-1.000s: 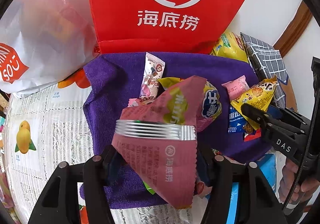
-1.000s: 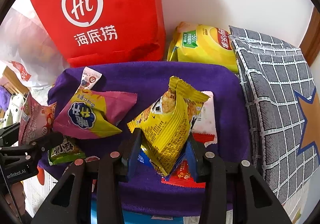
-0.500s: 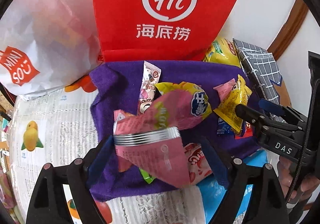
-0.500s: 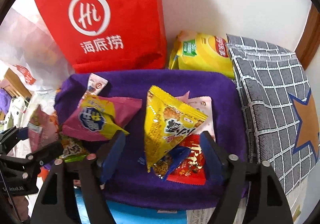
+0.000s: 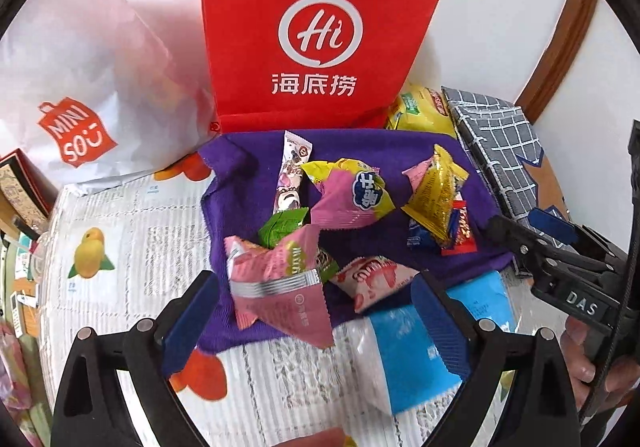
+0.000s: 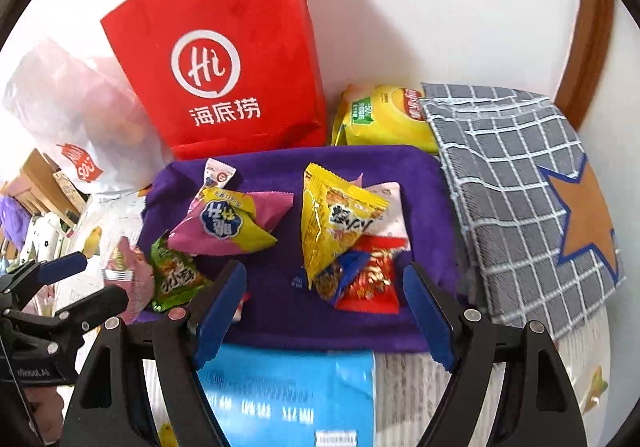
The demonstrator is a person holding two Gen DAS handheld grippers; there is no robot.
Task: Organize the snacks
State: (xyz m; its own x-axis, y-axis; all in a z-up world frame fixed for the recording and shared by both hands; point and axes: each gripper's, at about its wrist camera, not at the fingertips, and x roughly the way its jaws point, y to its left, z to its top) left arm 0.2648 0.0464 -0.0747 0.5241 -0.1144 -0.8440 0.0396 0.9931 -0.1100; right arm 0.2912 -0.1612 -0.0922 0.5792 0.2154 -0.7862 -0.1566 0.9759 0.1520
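pink packet (image 5: 280, 287) released onto purple cloth (image 5: 248, 175) | yellow packet (image 6: 332, 223) released

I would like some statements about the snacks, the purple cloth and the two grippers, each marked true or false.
1. The left gripper holds the pink packet. False: its fingers stand wide apart, and the packet lies free on the purple cloth.
2. The right gripper is open and holds nothing. True.
3. The yellow triangular packet rests on the purple cloth. True.
4. The red paper bag lies flat on the cloth. False: it stands upright behind the cloth, against the wall.
5. A grey checked cloth lies to the right of the purple cloth. True.
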